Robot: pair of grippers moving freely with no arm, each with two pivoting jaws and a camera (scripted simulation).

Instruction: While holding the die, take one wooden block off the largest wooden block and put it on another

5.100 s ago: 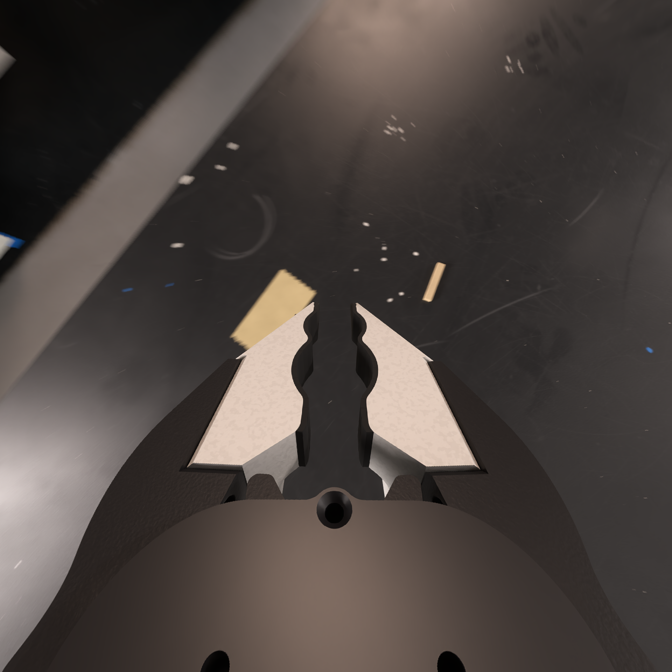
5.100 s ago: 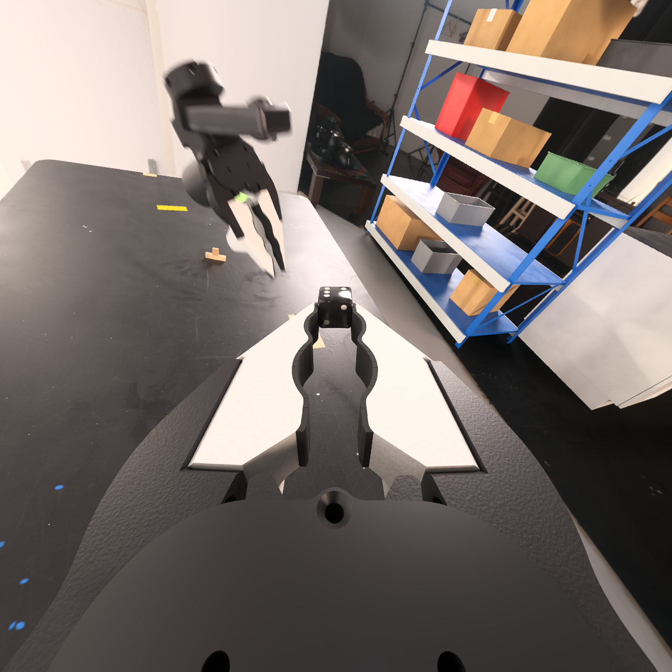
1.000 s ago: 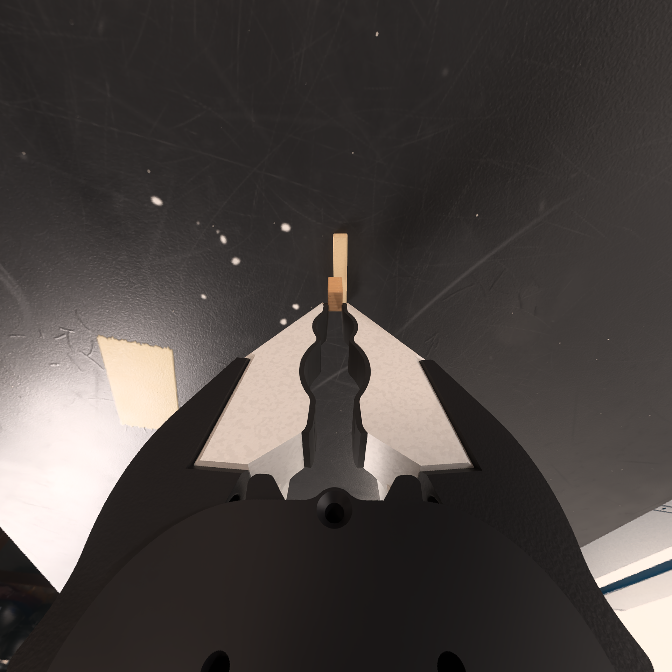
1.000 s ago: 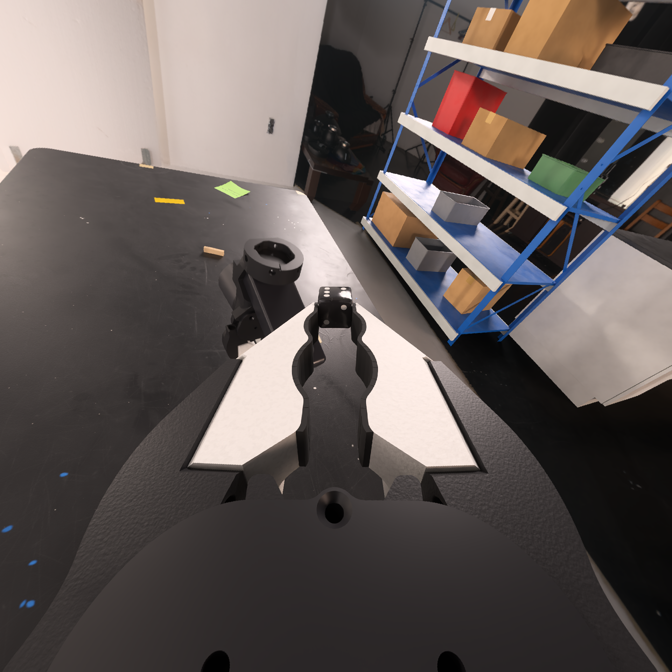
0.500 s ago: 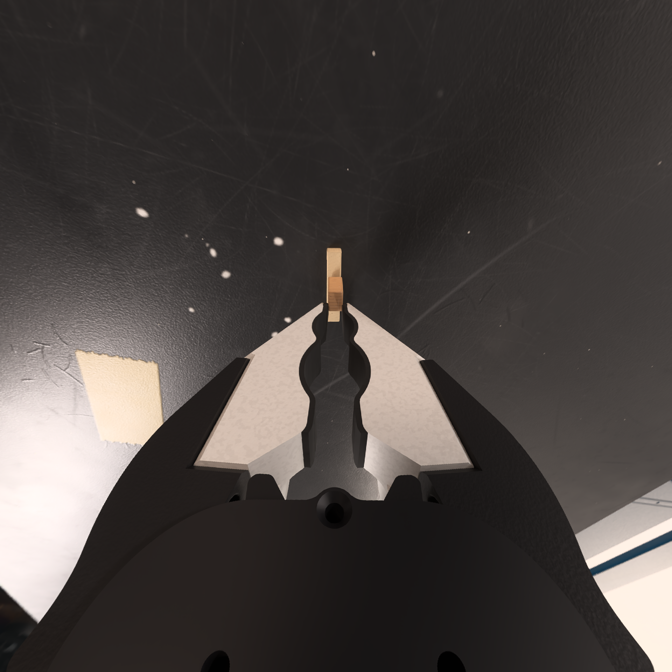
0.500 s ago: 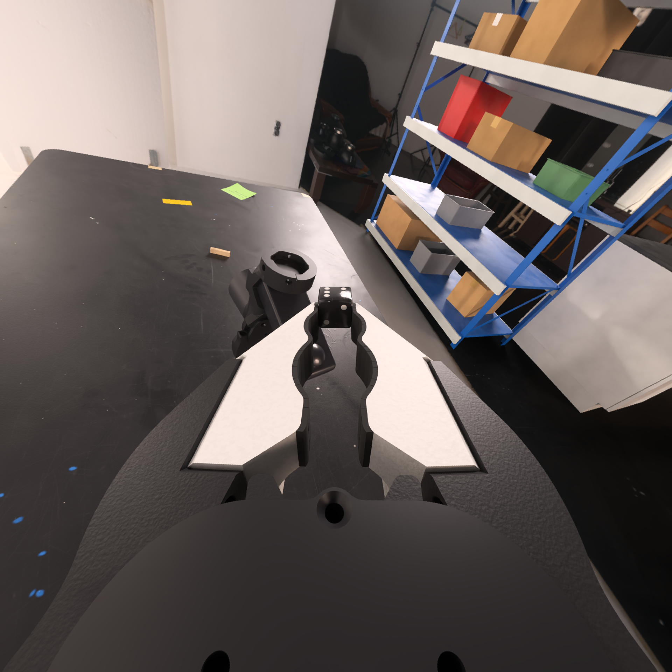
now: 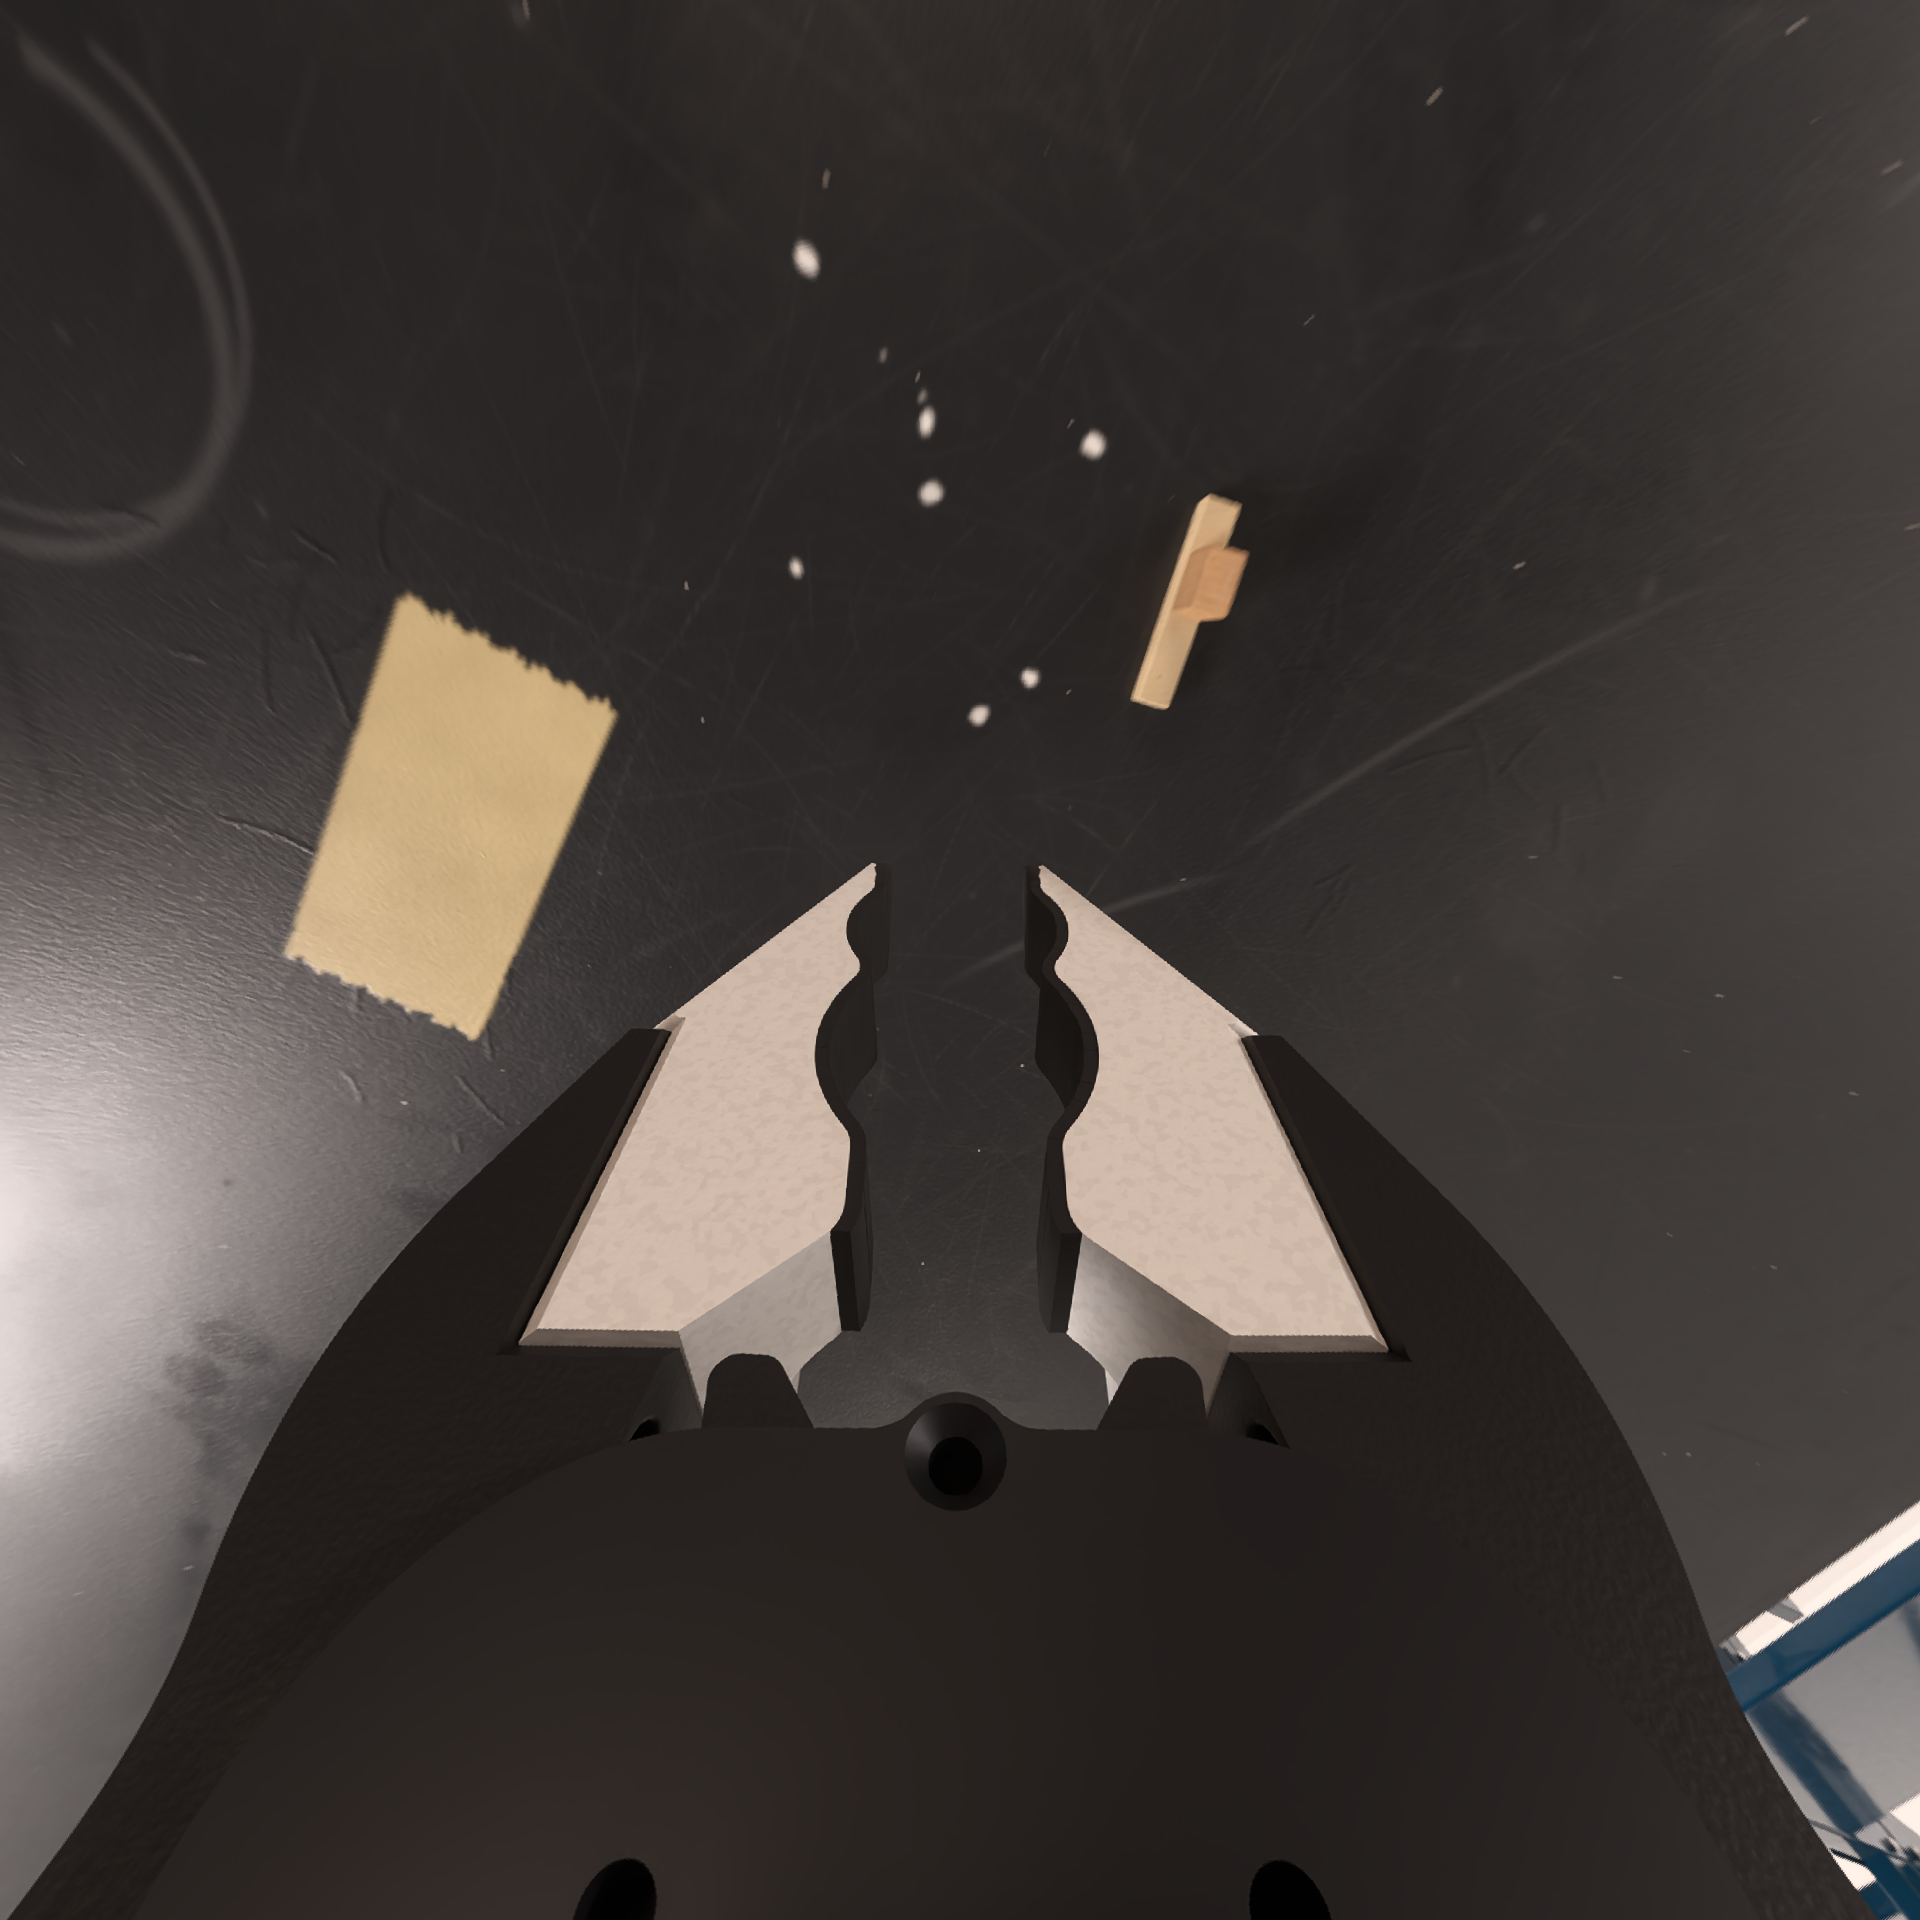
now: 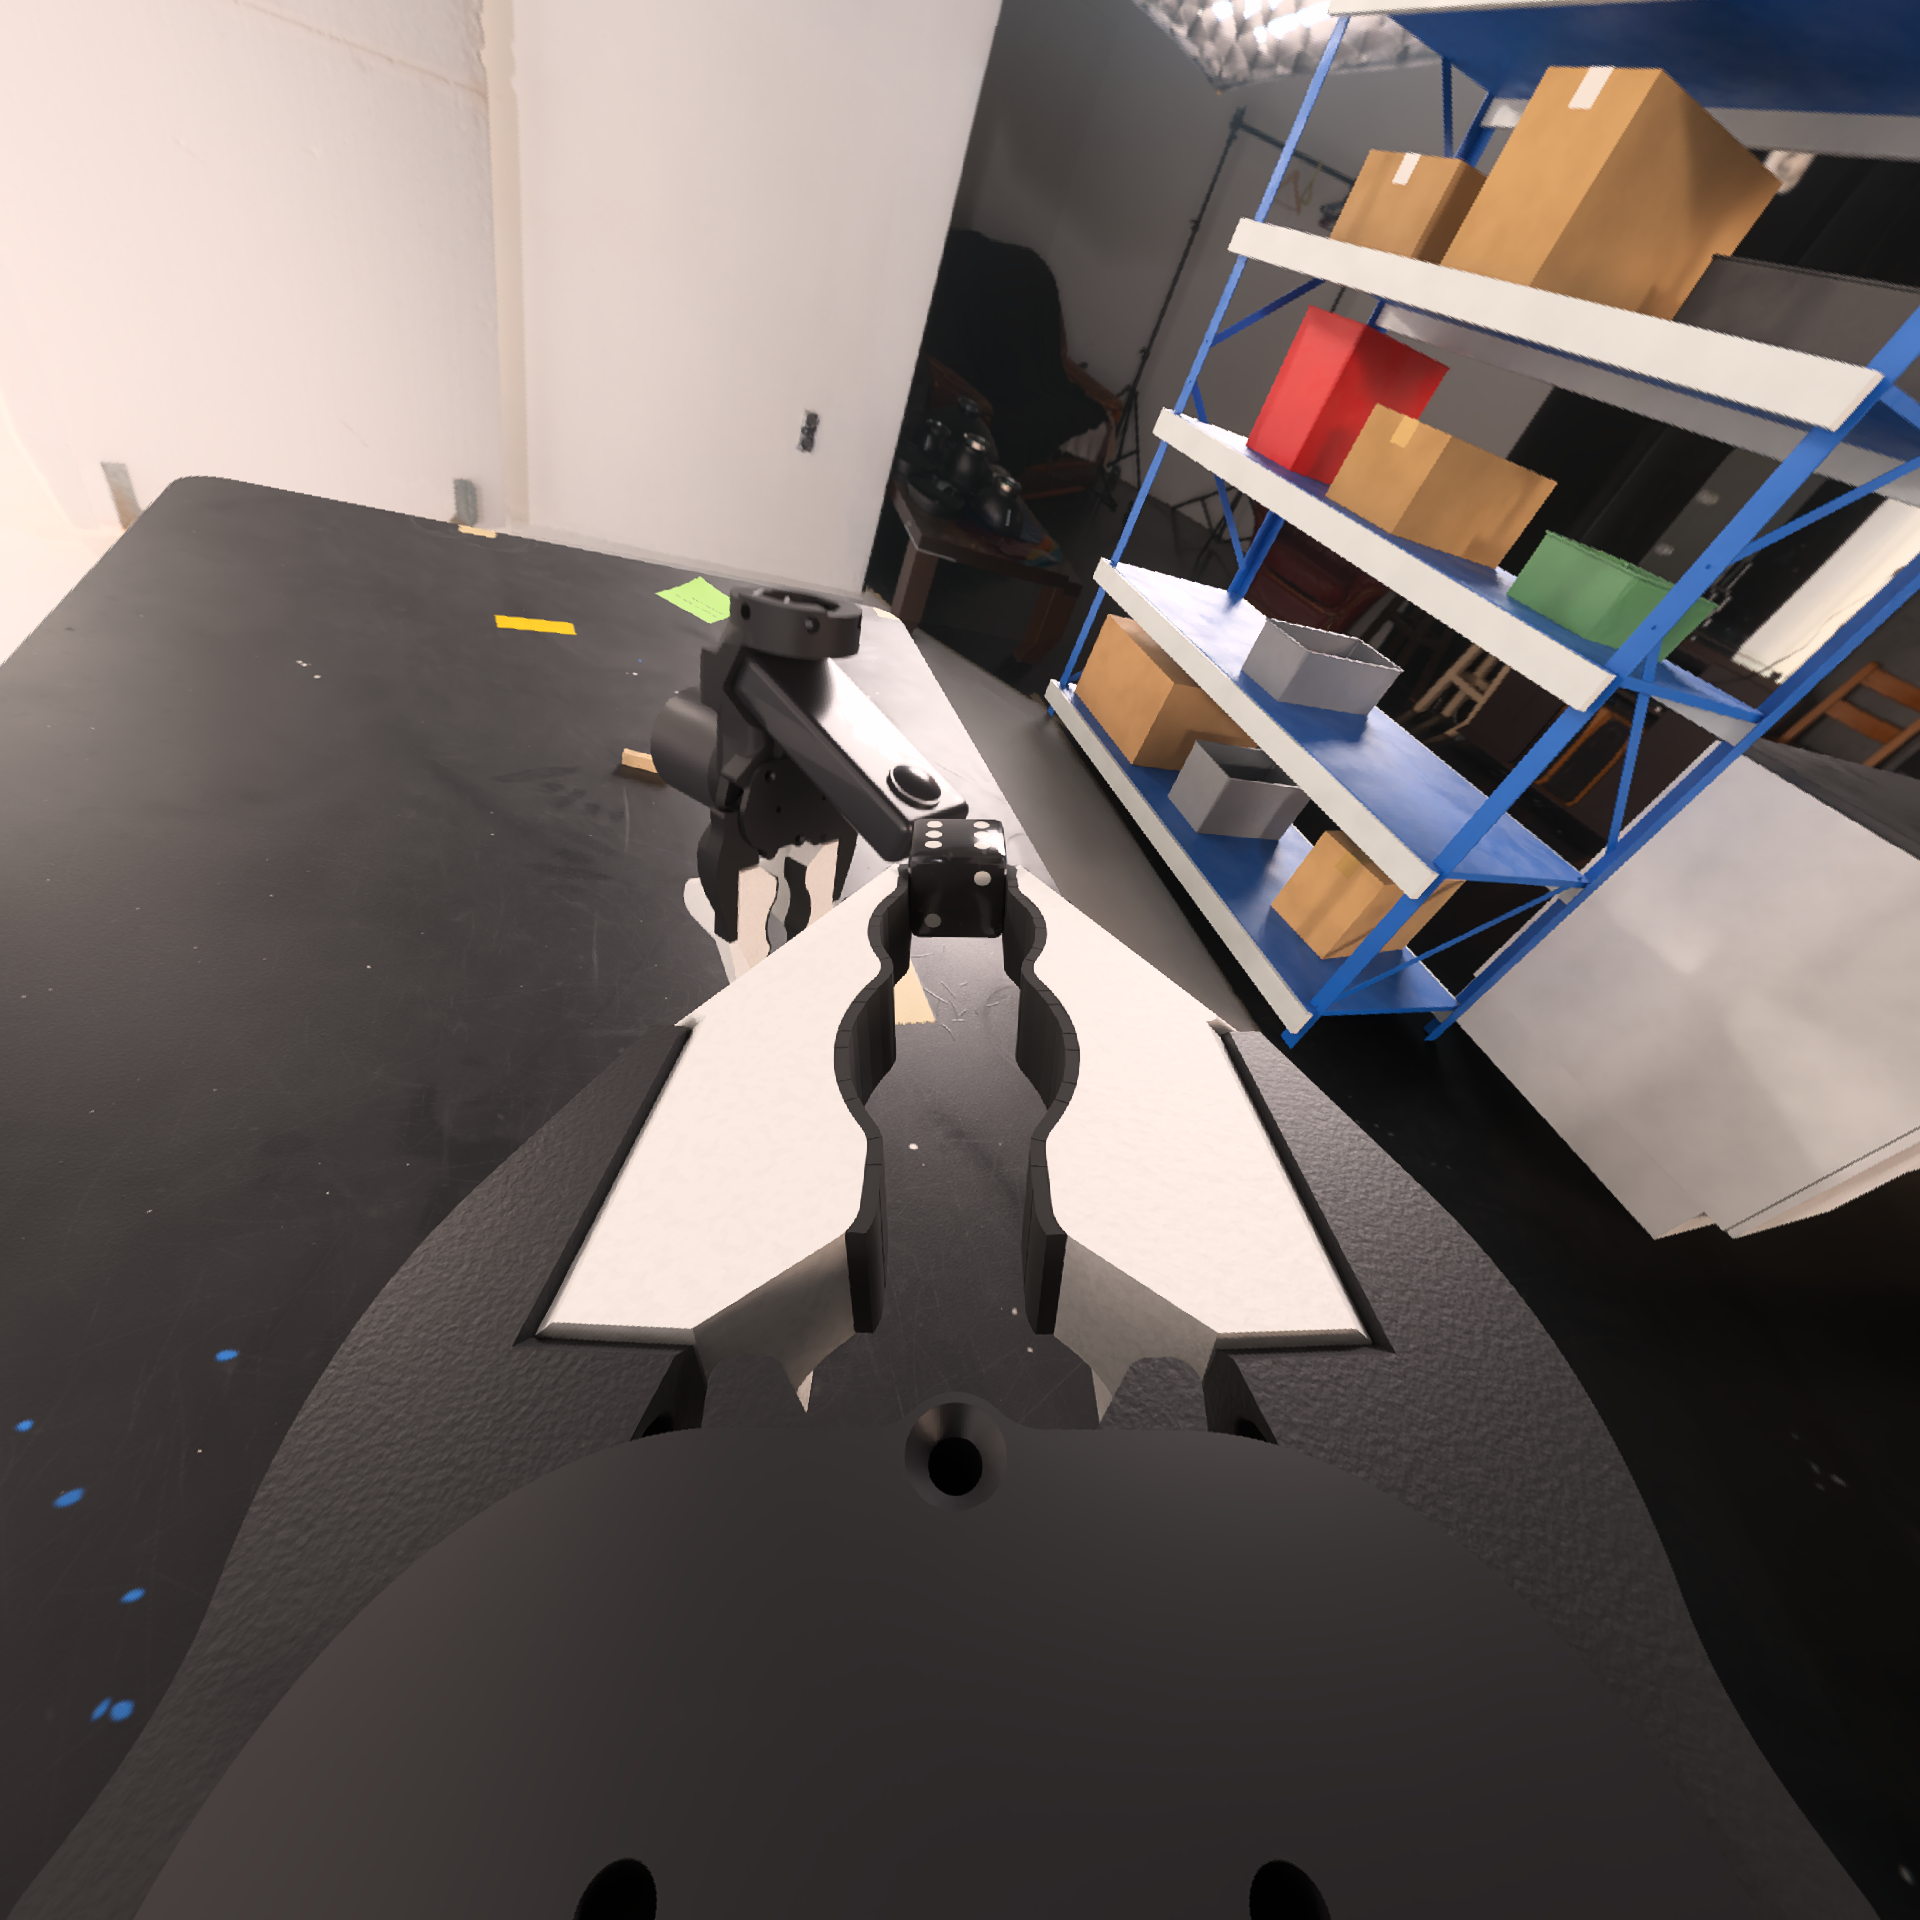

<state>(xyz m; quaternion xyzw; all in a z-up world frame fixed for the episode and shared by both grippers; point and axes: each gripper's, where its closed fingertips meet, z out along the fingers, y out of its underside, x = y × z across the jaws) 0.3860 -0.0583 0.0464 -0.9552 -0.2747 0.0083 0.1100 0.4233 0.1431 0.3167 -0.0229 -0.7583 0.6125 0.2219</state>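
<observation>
Gripping the black die point(image 8: 956, 876) at its tips, right gripper point(image 8: 954, 904) sits above the table point(image 8: 260, 935). Left gripper point(image 7: 956, 883) parted, empty; small wooden block point(image 7: 1218, 582) rests on pale long block point(image 7: 1179, 613) ahead.

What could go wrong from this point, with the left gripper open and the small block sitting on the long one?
1. The small darker wooden block overhangs one side of the long pale wooden block; a nudge might tip it off.
2. The open left gripper is near the pair, so careless motion could knock it.
3. The right gripper pinches the black die with white pips only at its fingertips; a jolt might drop it.
</observation>
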